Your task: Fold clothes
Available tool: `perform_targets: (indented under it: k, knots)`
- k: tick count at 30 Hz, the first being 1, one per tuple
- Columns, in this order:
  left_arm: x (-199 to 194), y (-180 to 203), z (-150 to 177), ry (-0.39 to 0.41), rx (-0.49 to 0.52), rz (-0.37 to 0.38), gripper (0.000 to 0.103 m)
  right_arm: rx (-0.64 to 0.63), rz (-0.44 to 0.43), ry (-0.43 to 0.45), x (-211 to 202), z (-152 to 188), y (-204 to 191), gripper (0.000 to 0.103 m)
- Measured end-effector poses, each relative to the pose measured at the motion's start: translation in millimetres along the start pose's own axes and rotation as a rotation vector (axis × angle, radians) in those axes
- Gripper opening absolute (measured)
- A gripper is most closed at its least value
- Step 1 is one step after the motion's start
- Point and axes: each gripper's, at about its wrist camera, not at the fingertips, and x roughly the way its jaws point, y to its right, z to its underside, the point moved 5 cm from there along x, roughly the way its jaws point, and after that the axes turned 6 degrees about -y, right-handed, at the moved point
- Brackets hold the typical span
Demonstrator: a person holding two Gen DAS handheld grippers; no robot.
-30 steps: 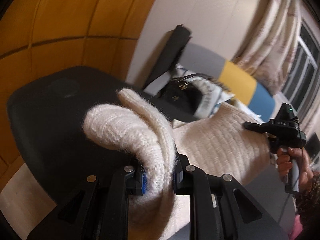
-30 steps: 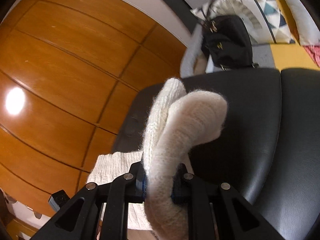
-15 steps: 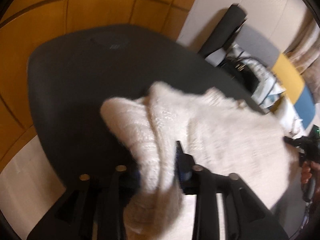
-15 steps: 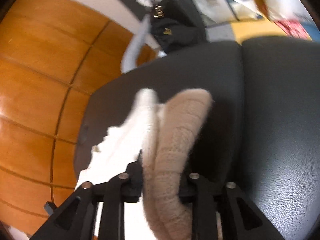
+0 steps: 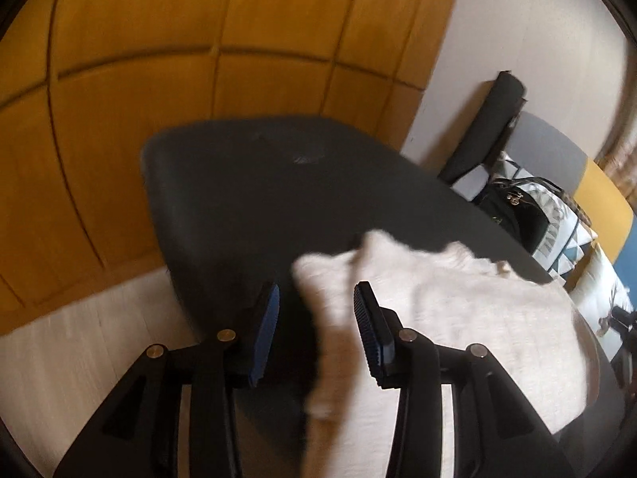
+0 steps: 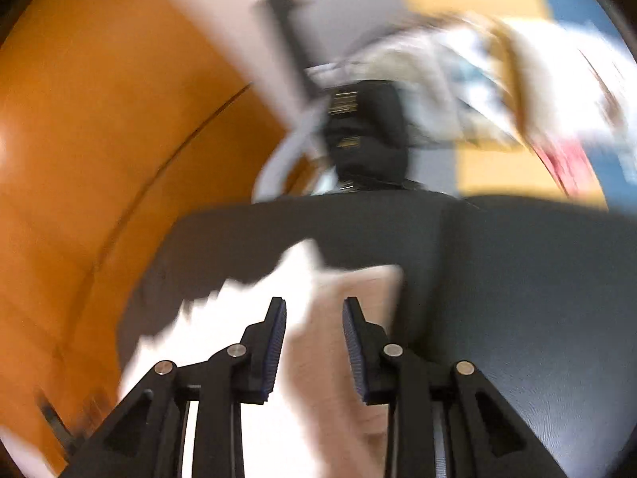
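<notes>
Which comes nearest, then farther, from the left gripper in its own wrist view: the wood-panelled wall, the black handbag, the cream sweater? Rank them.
1. Cream sweater: lying on the black cushion, its edge between the left gripper's open jaws.
2. Black handbag: past the cushion's far right edge.
3. Wood-panelled wall: behind the cushion, upper left.

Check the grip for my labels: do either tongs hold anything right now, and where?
Nothing. Both tongs have just been opening: left tongs, right tongs. The sweater edge lies loose between them.
</notes>
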Motion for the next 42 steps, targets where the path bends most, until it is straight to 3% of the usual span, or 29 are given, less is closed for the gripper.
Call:
perform_targets:
  k: [3,4,7,10,13,17,20,22,24,27,33,37,42]
  knots:
    - [11,46,0,-0.022,0.176,-0.013,0.042,-0.219,0.071,-0.124,42,16,-46,0.025]
    - [18,63,3,-0.015,0.266,-0.048,0.042,-0.261,0.104,-0.141,53,22,-51,0.022]
    - [47,81,10,-0.058,0.379,-0.144,0.042,-0.32,0.21,-0.171,79,33,-54,0.019]
    - [82,75,19,-0.154,0.36,-0.184,0.044,-0.244,0.293,-0.164,98,26,-31,0.015]
    - [84,71,26,-0.098,0.365,-0.17,0.048,-0.139,0.255,-0.123,107,14,-13,0.015]
    - [72,74,25,-0.084,0.376,-0.186,0.048,-0.158,0.277,-0.096,88,17,-26,0.02]
    - [57,76,24,-0.065,0.356,-0.182,0.048,-0.168,0.15,-0.032,58,36,-51,0.022]
    - [57,77,31,-0.074,0.363,-0.195,0.055,-0.209,0.193,-0.066,63,49,-58,0.022]
    - [65,79,40,-0.1,0.377,-0.23,0.056,-0.234,0.263,-0.134,78,63,-53,0.023]
    - [49,82,44,-0.101,0.384,-0.268,0.056,-0.225,0.283,-0.12,71,73,-56,0.025]
    - [19,92,52,-0.137,0.34,-0.211,0.063,-0.257,0.291,-0.099,39,107,-82,0.029]
    - [-15,100,64,-0.136,0.295,-0.148,0.066,-0.333,0.3,-0.082,23,132,-103,0.03]
    - [-44,97,73,-0.136,0.243,-0.115,0.067,-0.338,0.274,-0.087,5,154,-118,0.03]
